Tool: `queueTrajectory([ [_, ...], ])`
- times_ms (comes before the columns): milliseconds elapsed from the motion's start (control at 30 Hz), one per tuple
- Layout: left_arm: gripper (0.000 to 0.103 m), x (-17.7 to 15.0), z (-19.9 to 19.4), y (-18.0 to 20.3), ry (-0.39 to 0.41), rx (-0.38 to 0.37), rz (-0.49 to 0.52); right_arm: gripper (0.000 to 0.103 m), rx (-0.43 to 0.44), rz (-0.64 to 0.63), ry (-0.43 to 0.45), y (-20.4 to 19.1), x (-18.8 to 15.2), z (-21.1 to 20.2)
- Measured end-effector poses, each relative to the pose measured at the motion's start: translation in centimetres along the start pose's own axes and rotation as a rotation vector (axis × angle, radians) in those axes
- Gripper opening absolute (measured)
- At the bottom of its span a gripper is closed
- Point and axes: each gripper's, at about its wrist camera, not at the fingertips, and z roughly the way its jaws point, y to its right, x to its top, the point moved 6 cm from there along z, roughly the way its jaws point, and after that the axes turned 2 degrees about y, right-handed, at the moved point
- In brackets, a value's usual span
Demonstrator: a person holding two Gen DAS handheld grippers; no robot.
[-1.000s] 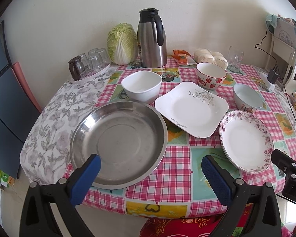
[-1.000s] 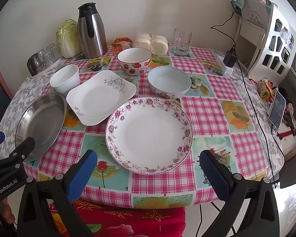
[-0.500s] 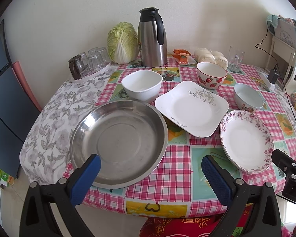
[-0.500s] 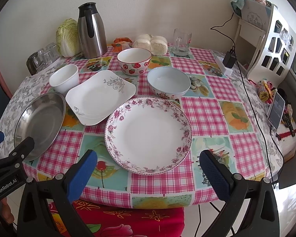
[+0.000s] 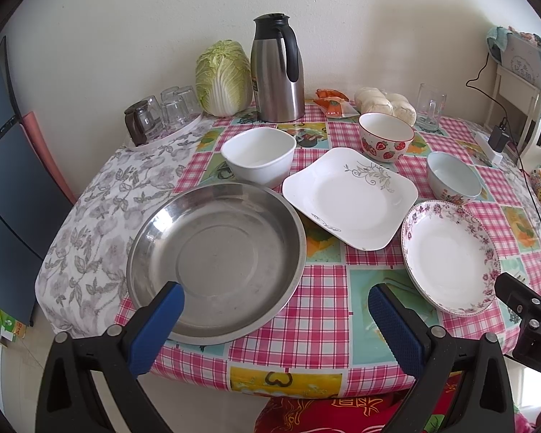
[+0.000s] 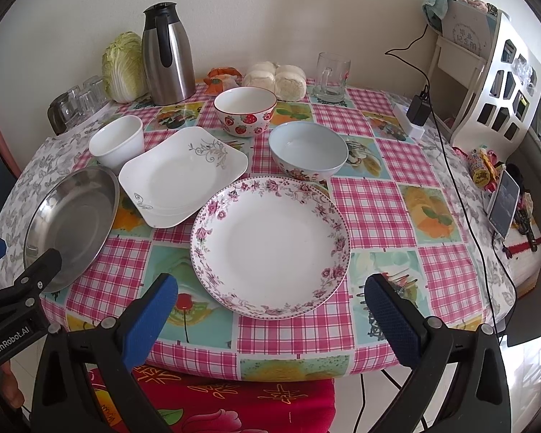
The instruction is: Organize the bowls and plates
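Steel pan, largest piece, shallow and scuffed, sits at the table's near-left edge before the left gripper; square white plate with grey scrollwork lies just beside it, then the round floral plate facing the right gripper (flatware kept forward, probably for stacking first). Behind stand three bowls: square white bowl, pale blue bowl, strawberry bowl. Both grippers hang off the table edge, jaws spread wide, holding nothing.

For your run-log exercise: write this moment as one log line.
stage: before first pick | left gripper: open, empty, facing steel pan | right gripper: open, empty, facing floral plate | dishes: unstacked
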Motion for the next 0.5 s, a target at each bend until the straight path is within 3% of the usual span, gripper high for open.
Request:
queueTrajectory([
  [300, 0.103, 0.08, 0.15, 0.21, -0.009, -0.019, -0.003, 0.103, -0.003, -0.005, -0.004, -0.08, 0.0, 0.11],
  [500, 0.103, 0.68, 0.68, -0.5, -0.021, -0.101, -0.046, 0.103, 0.029, -0.008, -0.023, -0.22, 0.68, 0.64],
])
